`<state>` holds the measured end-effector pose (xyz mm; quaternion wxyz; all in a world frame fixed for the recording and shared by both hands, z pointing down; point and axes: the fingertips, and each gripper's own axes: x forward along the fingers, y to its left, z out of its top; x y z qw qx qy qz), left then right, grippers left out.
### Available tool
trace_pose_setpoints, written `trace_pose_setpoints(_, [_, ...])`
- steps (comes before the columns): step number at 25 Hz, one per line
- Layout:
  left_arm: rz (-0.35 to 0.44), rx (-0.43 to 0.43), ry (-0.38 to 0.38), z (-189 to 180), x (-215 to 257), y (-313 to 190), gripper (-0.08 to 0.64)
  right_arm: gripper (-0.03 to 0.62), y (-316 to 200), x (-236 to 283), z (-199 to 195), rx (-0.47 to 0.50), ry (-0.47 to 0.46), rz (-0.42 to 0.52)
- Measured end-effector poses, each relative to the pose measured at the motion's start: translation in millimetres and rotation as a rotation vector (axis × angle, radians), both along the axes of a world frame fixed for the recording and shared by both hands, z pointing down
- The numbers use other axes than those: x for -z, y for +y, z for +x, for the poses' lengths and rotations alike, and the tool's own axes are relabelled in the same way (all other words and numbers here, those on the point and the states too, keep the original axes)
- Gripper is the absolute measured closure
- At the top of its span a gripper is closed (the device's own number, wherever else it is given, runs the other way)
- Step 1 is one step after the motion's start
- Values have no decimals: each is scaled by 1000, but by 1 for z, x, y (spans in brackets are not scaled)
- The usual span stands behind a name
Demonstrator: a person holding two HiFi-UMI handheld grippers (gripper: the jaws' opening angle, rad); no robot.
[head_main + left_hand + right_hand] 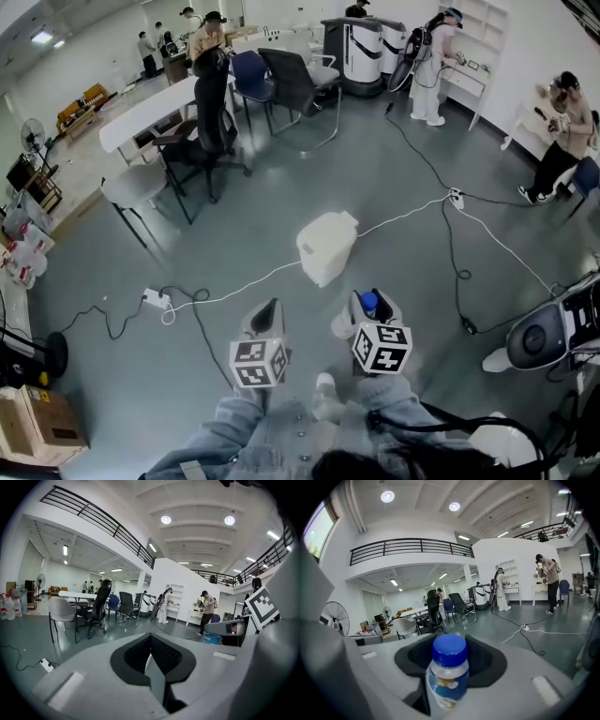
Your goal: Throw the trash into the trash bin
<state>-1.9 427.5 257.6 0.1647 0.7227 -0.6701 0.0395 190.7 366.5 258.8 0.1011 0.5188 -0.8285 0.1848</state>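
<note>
Grey floor [309, 178] spreads below us in a big open hall, crossed by a white cable [403, 214] and black leads. We hold the right gripper [370, 305] at about 5 o'clock in the head view. Its jaws are clamped on a small clear bottle [449, 677] with a blue cap, which stands upright between the pads. Our left gripper [267, 319] sits just beside it at 7 o'clock, jaws drawn together with nothing between them. At 12 o'clock from both, near but apart, the white trash bin [326, 246] rests on the floor. A power strip [155, 299] lies at 9 o'clock of the left gripper. Office chairs [291, 84] and a white table [150, 112] fill 11 o'clock.
</note>
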Motion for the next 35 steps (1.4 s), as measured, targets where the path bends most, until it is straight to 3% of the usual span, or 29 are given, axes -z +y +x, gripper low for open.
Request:
trace_pose_setpoints(10, [-35,22,-15,-1,-7,-83,552,396,-92,-15,16,-27,-36,-55])
trace_pose_setpoints(25, [-13,60,-2,-6,-13,-160,552,396,-172,-23,20,1,9,-70])
trace_pose_setpoints(35, [-36,79,46,-51,-37,-230,552,396,-236,-41,-21,4,41,-94])
